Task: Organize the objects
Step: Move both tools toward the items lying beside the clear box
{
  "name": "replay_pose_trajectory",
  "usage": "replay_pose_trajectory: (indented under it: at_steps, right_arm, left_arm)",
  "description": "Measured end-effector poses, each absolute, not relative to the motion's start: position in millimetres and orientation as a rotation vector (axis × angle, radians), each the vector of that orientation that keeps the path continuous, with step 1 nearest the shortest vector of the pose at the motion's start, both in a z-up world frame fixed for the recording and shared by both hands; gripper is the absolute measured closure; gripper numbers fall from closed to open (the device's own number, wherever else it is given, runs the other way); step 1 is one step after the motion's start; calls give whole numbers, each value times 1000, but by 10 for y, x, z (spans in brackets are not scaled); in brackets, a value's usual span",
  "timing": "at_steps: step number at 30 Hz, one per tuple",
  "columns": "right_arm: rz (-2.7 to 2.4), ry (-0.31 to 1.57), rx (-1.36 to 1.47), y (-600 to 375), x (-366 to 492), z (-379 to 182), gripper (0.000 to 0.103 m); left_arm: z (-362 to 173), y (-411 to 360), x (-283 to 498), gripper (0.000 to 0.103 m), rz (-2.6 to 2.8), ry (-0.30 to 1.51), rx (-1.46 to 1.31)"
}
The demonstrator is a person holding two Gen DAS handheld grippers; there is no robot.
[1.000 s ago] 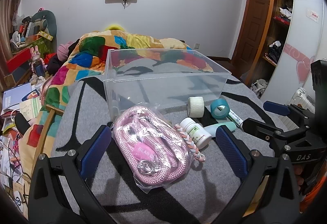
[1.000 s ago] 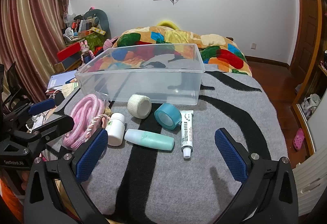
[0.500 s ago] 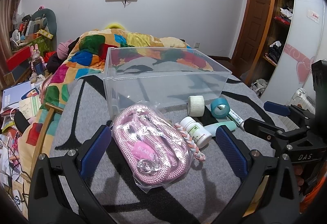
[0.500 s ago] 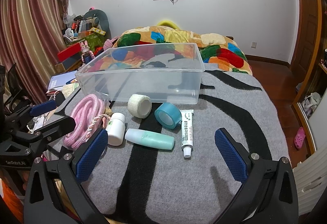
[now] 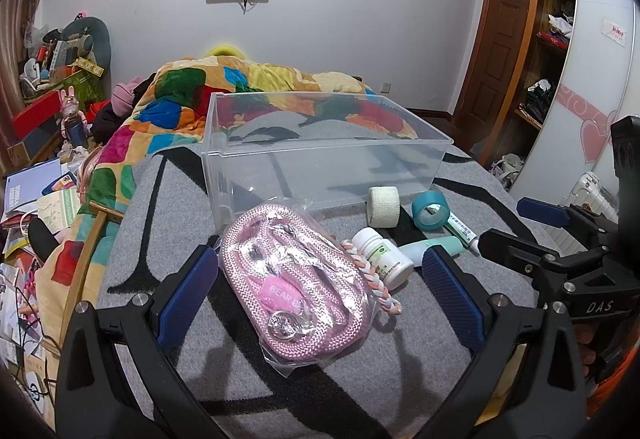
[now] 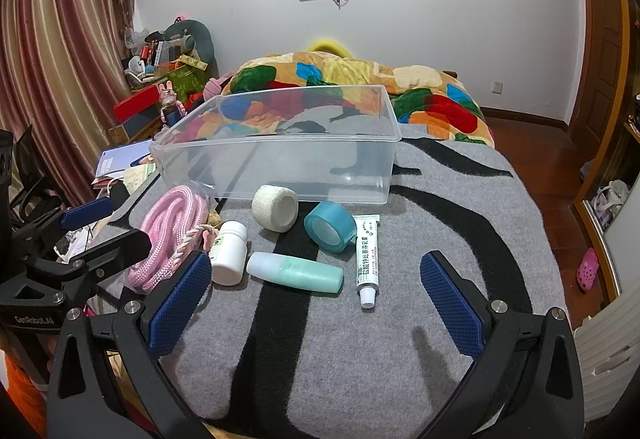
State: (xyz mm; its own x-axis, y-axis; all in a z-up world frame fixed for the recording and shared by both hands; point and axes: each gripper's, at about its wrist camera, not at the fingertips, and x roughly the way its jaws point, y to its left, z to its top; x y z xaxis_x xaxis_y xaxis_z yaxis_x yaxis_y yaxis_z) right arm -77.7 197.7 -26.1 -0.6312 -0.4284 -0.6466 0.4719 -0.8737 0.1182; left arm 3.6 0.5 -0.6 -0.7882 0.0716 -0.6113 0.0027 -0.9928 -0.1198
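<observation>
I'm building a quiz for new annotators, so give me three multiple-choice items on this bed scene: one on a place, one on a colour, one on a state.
1. Where does the white pill bottle lie?
A. inside the clear bin
B. on the grey blanket between the pink rope and the mint tube
C. on the floor

2. What colour is the tape roll beside the cream bandage roll?
A. teal
B. red
C. black

3. What is in the clear bin?
A. the rope
B. all the items
C. nothing

Answers:
1 B, it lies between the pink rope and the mint tube.
2 A, its band is teal.
3 C, only the blanket shows through its walls.
</observation>
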Motion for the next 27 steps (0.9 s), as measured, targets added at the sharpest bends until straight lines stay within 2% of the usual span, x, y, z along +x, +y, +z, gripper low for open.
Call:
replay_pose_trajectory:
  at_steps: [27]
  right_arm:
    - [-2452,82,955,1971,-774,-261,0]
  left_arm:
    - [-32,13,40,0,2926,-178,-1030]
